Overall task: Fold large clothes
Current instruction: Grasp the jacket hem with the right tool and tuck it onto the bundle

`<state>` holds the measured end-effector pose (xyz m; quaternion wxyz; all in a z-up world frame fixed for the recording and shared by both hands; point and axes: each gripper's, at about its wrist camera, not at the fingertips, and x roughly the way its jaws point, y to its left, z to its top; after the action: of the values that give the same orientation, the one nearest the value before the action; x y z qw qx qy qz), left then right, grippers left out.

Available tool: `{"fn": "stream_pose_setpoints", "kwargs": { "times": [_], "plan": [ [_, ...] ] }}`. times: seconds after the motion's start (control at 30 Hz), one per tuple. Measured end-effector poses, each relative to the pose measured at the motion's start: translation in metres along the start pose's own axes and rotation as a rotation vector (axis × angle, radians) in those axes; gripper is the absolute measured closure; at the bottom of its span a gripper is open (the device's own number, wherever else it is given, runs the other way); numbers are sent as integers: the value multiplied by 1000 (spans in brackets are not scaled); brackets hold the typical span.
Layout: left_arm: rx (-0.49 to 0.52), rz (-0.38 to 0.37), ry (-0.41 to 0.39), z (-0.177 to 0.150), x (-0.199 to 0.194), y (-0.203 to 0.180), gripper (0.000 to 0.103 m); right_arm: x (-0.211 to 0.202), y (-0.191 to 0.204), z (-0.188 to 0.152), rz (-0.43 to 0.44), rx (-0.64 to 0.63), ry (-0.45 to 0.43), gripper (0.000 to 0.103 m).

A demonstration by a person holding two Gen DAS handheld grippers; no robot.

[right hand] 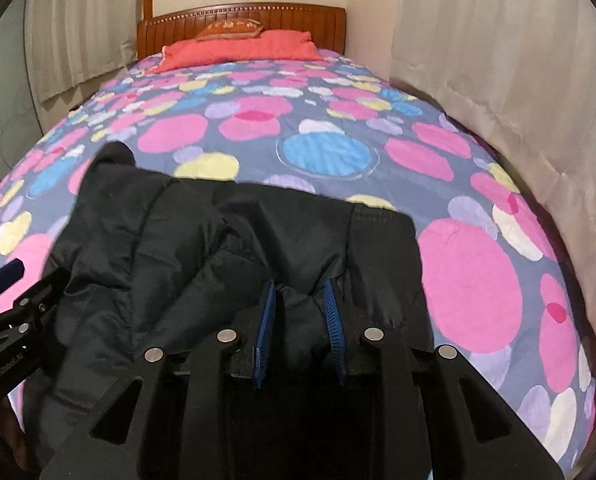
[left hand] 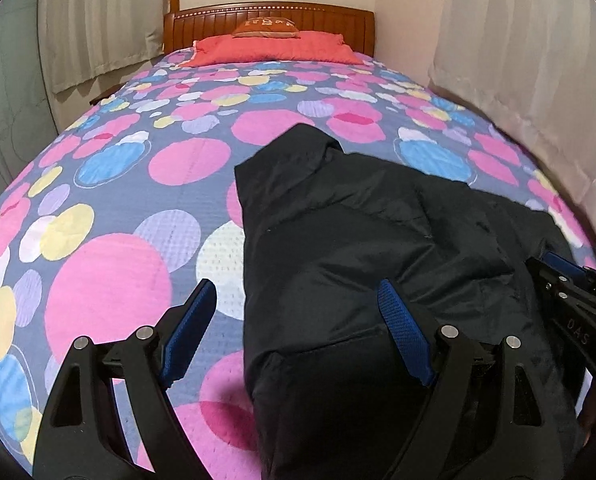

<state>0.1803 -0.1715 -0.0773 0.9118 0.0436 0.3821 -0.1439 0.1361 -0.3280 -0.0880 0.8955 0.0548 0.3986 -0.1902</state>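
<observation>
The wide bed with its grey-blue quilted cover printed in pink, blue, yellow and lilac circles point(left hand: 110, 184) fills both views, running back to a ribbed reddish-brown wooden headboard point(left hand: 270, 16). Cream pleated curtains point(left hand: 517, 60) hang along the side of the bed cover.

On the near end of the bed cover lies the large black padded jacket of shiny, slightly quilted fabric point(left hand: 361, 240). It is bundled rather than flat: puffy panels divided by stitched seams, deep creases across the middle, and one rounded lobe pushing toward the headboard. Its left edge runs fairly straight down the bed cover, while the right part is rumpled and layered.

A coral-red pillow point(left hand: 274, 48) sits on the bed cover against the headboard, with a small orange patterned cushion point(left hand: 266, 28) on top of it.

The left gripper point(left hand: 298, 316), black with blue ribbed pads, has its jaws spread wide over the jacket's left edge, one finger above bare bed cover, the other above the black fabric, grasping nothing. The right gripper point(right hand: 299, 320) has its jaws narrow, with a ridge of jacket fabric between the pads; whether they pinch it I cannot tell.
</observation>
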Motion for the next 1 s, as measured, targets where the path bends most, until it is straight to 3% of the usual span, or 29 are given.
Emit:
{"fn": "stream_pose_setpoints", "kwargs": {
  "times": [0.17, 0.47, 1.0],
  "plan": [
    [20, 48, 24, -8, 19, -7, 17, 21, -2, -10, -14, 7, 21, 77],
    [-4, 59, 64, -12, 44, -4, 15, 47, -1, -23, 5, 35, 36, 78],
    [-14, 48, 60, -17, 49, -1, 15, 53, 6, -28, -37, 6, 13, 79]
  ]
}}
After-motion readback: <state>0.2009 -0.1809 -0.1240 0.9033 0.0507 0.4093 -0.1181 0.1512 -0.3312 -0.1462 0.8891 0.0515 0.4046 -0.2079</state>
